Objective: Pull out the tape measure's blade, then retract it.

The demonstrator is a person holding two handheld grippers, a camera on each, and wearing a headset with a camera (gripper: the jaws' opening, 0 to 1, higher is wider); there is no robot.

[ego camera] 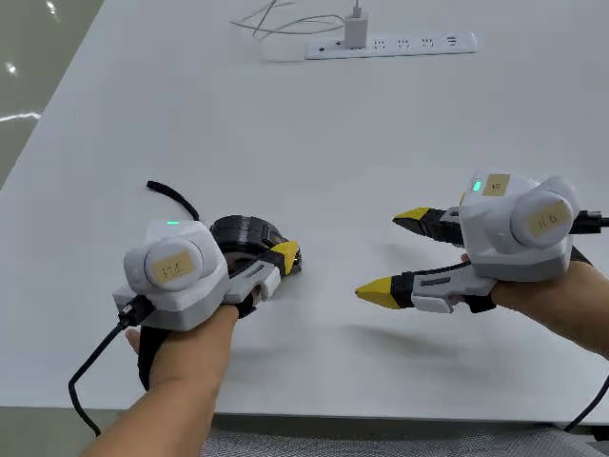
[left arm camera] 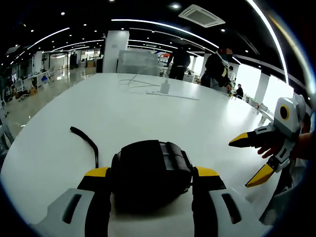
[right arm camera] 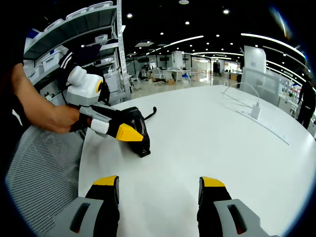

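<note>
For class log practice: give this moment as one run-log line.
left hand-held gripper: shut on tape measure | right hand-held gripper: open, empty | stage: pre-pull

A white table (ego camera: 314, 143) sits under ceiling lights (left arm camera: 148, 22).

Pwr strip (ego camera: 419, 43) w/ white charger (ego camera: 355, 29)
</note>
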